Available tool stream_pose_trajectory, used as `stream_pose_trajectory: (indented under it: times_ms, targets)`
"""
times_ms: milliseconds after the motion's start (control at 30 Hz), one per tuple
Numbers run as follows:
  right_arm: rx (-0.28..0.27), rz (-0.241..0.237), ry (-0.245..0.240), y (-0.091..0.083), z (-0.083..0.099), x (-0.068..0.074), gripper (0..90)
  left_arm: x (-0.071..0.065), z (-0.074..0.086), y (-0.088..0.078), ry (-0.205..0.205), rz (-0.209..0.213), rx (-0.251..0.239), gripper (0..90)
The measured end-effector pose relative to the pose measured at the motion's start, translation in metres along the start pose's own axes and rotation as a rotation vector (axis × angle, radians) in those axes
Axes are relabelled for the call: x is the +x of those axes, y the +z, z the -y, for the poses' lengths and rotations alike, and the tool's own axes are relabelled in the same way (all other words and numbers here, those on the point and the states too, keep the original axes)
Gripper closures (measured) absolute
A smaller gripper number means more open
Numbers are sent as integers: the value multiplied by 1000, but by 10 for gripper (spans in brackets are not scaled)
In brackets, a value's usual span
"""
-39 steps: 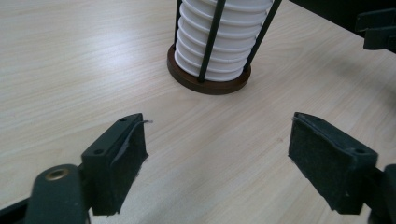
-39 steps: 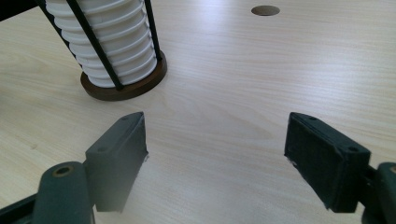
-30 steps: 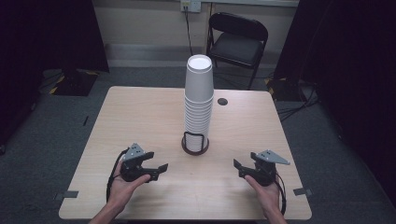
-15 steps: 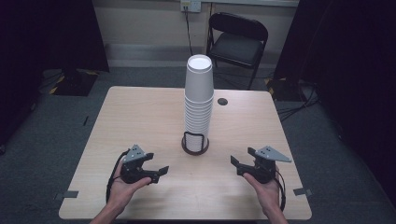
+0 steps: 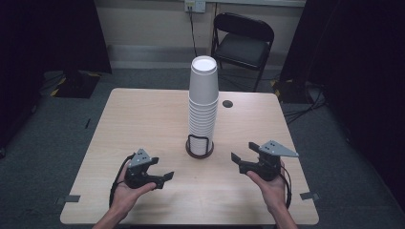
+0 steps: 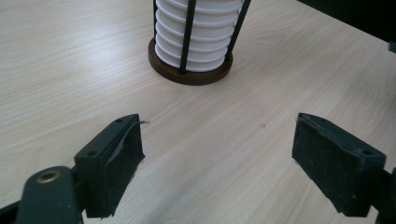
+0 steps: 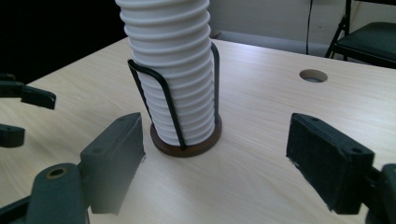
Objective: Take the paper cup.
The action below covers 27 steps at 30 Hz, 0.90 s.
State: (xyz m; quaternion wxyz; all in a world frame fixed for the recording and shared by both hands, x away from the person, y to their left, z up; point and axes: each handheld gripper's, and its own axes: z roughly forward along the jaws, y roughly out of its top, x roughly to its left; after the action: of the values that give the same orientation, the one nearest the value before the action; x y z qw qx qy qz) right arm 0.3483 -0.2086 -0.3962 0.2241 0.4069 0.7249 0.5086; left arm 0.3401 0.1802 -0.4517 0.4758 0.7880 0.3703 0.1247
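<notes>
The stack of white cups (image 5: pixel 203 107) is standing mid-table in its wire holder (image 5: pixel 199 146), between the two tools. Left gripper (image 5: pixel 168 176) and right gripper (image 5: pixel 235 157) are both gaping, carrying nothing. Those cups are looking light and crushable — a gentle pinch at the top cup's rim seems wisest.

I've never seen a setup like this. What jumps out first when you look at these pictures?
A tall stack of white cups rises from a dark wire holder at the middle of the wooden table. Nearer the person, one hand-held tool sits on each side of it: the left tool and the right tool, both with jaws open and empty. A black folding chair stands behind the table.
</notes>
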Motion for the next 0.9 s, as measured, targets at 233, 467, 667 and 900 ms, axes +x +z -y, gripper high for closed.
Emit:
stream_pose_trajectory:
  times_ms: [233, 467, 667, 900]
  targets:
    - [2, -32, 18, 7, -11, 3, 159, 0, 0, 1, -1, 0, 3, 162]
    - [-23, -59, 0, 11, -28, 13, 156, -1, 1, 1, 1, 6, 4, 163]
    - [-65, -70, -10, 11, -44, 16, 155, -1, 0, 1, 2, 5, 2, 163]
    - [-109, -99, -8, 12, -66, 21, 156, -2, 1, 1, 7, 3, 3, 168]
